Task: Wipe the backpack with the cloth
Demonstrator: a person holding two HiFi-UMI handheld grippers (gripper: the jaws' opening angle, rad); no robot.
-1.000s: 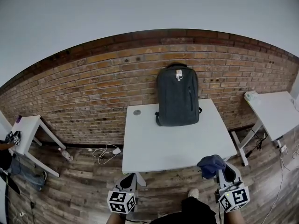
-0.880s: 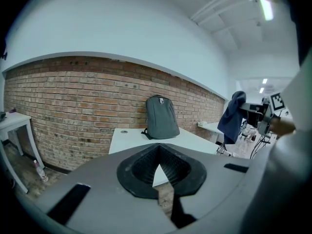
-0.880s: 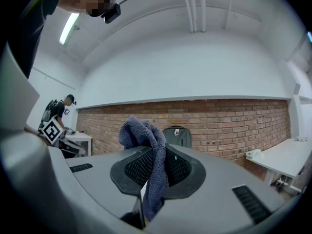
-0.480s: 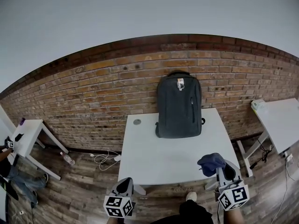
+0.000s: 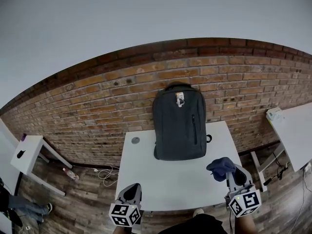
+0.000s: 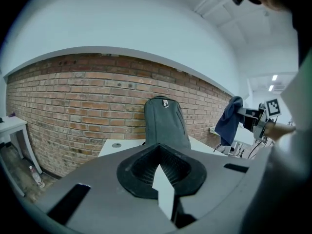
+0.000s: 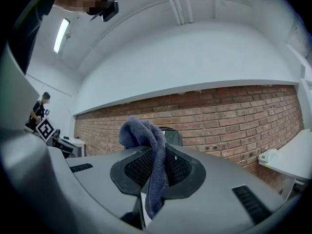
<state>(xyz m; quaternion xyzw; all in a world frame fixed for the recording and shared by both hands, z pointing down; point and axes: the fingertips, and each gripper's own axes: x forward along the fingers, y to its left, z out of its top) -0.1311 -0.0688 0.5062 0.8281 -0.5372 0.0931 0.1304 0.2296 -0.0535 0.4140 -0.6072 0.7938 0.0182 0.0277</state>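
Observation:
A dark grey backpack [image 5: 179, 123] stands upright on the white table [image 5: 165, 184], leaning against the brick wall; it also shows straight ahead of the left gripper [image 6: 165, 123]. In the right gripper view only a bit of the backpack [image 7: 174, 137] peeks out behind the cloth. My right gripper [image 5: 233, 177] is shut on a blue cloth [image 5: 220, 166] above the table's right front corner; the cloth [image 7: 146, 150] bunches over the jaws. My left gripper [image 5: 130, 194] hangs at the table's front edge, shut and holding nothing.
A small round disc [image 5: 135, 140] lies at the table's back left. A small white side table [image 5: 29, 150] stands at the left and another white table [image 5: 292, 130] at the right. Cables [image 5: 105, 172] and a bottle [image 5: 69, 173] lie on the wooden floor.
The view has closed in on the table. Both grippers now sit at its front edge instead of over the floor, the right one still carrying the cloth.

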